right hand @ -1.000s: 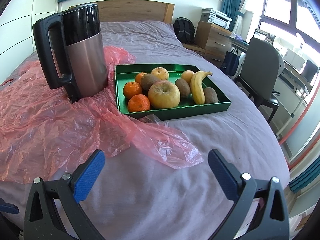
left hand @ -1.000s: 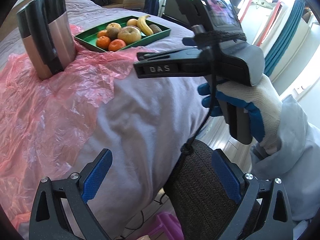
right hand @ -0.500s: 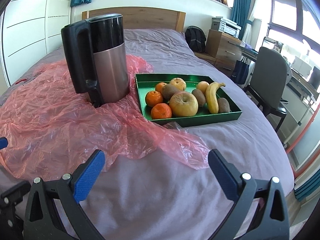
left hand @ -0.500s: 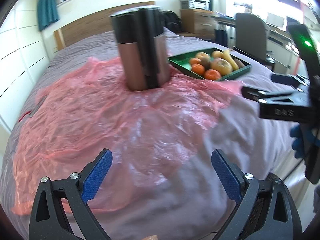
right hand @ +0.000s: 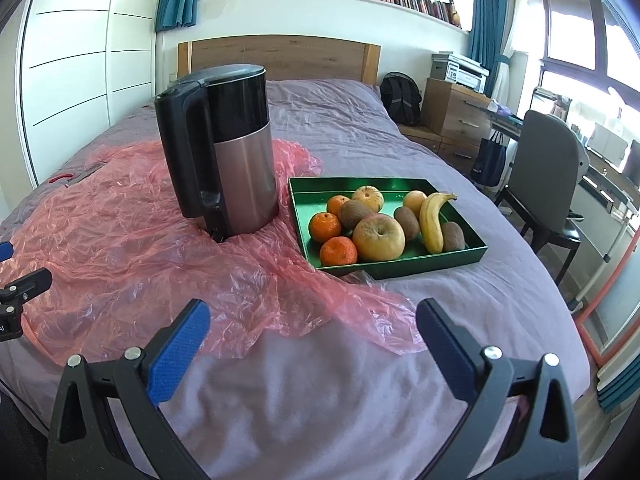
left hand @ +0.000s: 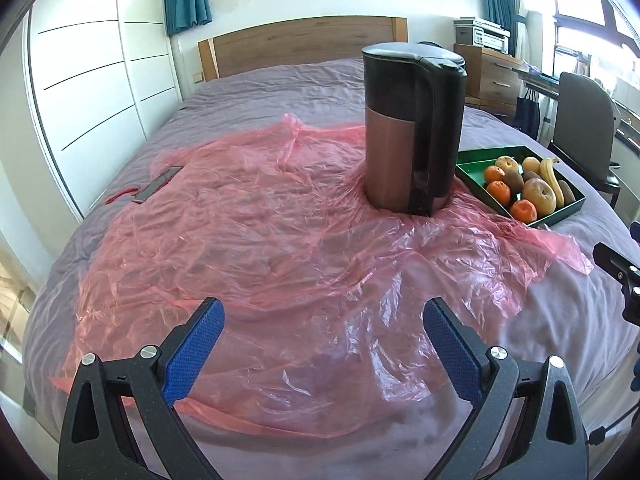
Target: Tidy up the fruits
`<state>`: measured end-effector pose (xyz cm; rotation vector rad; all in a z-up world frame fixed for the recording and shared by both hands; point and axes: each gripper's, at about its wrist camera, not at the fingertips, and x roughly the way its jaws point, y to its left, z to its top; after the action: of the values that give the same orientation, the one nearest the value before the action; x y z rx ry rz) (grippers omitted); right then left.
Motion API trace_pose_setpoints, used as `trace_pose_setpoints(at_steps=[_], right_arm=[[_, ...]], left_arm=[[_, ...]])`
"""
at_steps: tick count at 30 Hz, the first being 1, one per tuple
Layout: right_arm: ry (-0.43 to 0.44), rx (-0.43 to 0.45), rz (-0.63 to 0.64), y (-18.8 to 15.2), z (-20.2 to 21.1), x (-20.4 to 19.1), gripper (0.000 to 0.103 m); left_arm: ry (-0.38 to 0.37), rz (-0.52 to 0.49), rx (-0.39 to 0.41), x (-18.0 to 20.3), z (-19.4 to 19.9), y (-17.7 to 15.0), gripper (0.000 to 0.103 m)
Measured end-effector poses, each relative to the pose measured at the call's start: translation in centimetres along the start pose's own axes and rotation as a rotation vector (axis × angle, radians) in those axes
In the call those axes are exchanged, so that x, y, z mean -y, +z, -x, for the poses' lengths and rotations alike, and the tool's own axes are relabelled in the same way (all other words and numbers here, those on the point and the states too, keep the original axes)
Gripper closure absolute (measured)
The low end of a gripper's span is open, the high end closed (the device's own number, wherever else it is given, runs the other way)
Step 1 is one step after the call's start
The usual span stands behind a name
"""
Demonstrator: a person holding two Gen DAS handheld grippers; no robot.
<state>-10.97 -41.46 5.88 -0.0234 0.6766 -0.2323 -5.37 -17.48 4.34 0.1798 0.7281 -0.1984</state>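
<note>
Both pairs of jaws are held wide open and empty at the bottom of each frame. From the right gripper (right hand: 312, 336), the green tray (right hand: 440, 264) is seen just above centre, nearer than to the left gripper (left hand: 324, 336), where it sits at the right edge. A curved banana (right hand: 434, 220) is laid lengthwise away from the jaws, among round, dimpled mandarins (right hand: 338, 251), a smooth apple (right hand: 379, 239) and fuzzy kiwis (right hand: 453, 236). Crinkled pink plastic sheet (right hand: 120, 248) is spread beneath a steel kettle (right hand: 228, 160).

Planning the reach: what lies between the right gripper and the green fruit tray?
In the right wrist view, right gripper, crumpled pink plastic sheet on purple bedcover, then green tray.
</note>
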Motion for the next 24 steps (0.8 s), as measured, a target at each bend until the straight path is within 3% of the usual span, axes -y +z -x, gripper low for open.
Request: trace_pose_setpoints(at_steps=[24], right_arm=[[-0.014, 0.032, -0.027, 0.5, 1.3, 2.3, 0.000]], left_arm=[[-0.021, -0.023, 0.024, 1.9, 2.1, 1.3, 0.005]])
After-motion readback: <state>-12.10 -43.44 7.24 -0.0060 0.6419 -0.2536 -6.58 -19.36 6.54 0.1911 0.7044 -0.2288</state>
